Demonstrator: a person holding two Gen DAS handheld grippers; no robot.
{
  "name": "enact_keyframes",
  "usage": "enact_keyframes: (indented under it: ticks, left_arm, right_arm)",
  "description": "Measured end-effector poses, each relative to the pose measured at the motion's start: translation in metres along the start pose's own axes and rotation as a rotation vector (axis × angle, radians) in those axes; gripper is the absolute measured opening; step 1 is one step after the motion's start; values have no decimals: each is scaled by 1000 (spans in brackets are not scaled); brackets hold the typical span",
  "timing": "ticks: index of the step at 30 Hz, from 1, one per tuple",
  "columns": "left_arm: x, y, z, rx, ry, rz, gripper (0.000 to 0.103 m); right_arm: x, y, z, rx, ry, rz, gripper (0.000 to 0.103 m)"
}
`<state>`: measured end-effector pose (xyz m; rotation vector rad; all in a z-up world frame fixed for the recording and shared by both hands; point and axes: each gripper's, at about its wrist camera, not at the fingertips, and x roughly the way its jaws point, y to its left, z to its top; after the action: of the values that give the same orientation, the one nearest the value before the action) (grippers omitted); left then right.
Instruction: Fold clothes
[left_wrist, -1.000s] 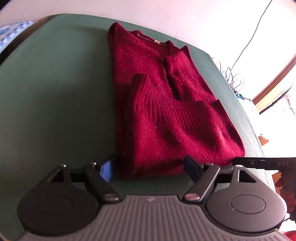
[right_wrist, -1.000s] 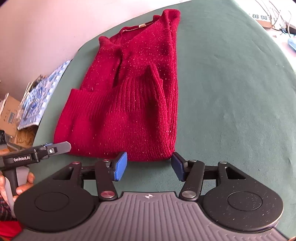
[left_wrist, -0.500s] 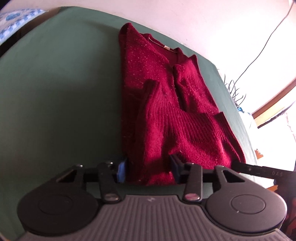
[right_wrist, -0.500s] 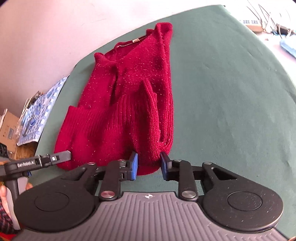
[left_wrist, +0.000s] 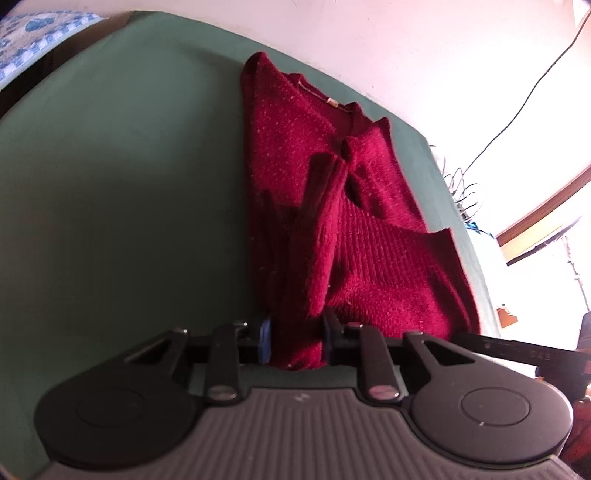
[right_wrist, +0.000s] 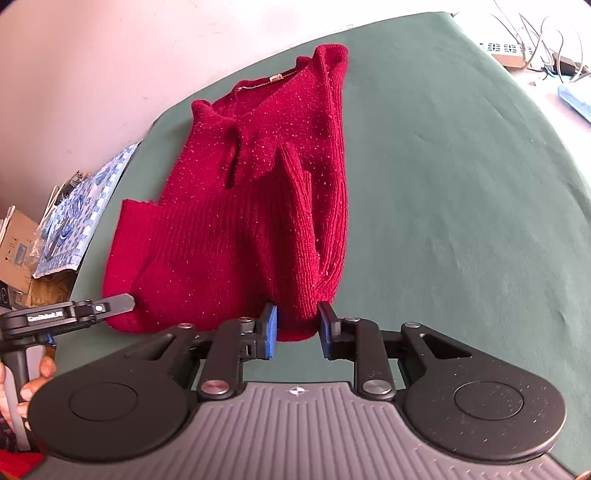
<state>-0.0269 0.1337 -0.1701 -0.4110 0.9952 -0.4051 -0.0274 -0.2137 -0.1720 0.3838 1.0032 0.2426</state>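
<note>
— Left wrist view: the left tool (left_wrist: 297, 341) was closing on the hem of the dark red knitted sweater (left_wrist: 354, 229), wide open a second earlier.

— And the right tool (right_wrist: 297, 328) already pinched its own corner. Sweater on the green worktop (right_wrist: 461, 166), ready to lift.

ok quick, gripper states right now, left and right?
Left gripper: jaws closing on the near hem of the dark red knitted sweater, fabric pinched between the pads.
Right gripper: shut on the same sweater's hem, at its other near corner.
</note>
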Motion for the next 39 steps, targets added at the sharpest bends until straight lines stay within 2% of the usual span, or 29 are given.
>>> enact_keyframes:
  ticks: [5,9,11,13,18,20,22,23,24,25,28,29,30,32,34,37,38,39]
  left_arm:
    - [-7,5,-3,-7,40,2,12]
    - [-6,7,-6,30,49,27,13]
    - [-5,6,-3,55,35,37,13]
    - [-3,3,3,112,15,78,16]
    - [13,-16,23,283,-42,181,22]
    - [15,-18,28,308,-55,195,23]
    - [15,-19,36,297,-70,185,23]
    - [21,-19,40,293,-59,182,26]
    - [27,-19,44,289,-47,179,34]
    - [33,-19,48,285,-36,175,35]
    - [50,-17,57,270,-13,165,27]
    - [51,-20,59,281,-27,168,11]
    - [49,-25,59,301,-43,162,7]
    - [45,-35,59,355,-80,135,7]
    - [47,-44,59,407,-85,115,7]
    - [60,-43,63,413,-72,94,6]
    - [69,-37,65,400,-54,109,7]
    - [74,-30,67,381,-51,108,12]
  right_arm:
    - [-6,0,-6,-16,42,5,25]
    - [-11,0,-11,-48,45,-3,25]
    - [-10,1,-10,-87,-8,-34,31]
    - [-4,4,-5,-143,-76,-74,37]
    - [-4,28,7,-345,-189,-172,38]
    - [-19,35,6,-399,-279,-179,39]
    - [-24,43,11,-446,-311,-132,40]
    - [-19,48,15,-457,-301,-117,40]
    - [-8,52,19,-456,-290,-122,40]
    - [2,55,24,-456,-276,-126,40]
    - [38,56,34,-443,-180,-140,38]
    - [46,55,35,-444,-176,-171,38]
    - [51,54,36,-442,-174,-201,36]
    - [54,48,39,-418,-154,-190,20]
    - [52,43,40,-404,-146,-187,13]
    - [48,37,31,-398,-144,-214,13]
    - [49,35,29,-396,-140,-219,13]
    - [50,33,28,-400,-151,-225,13]
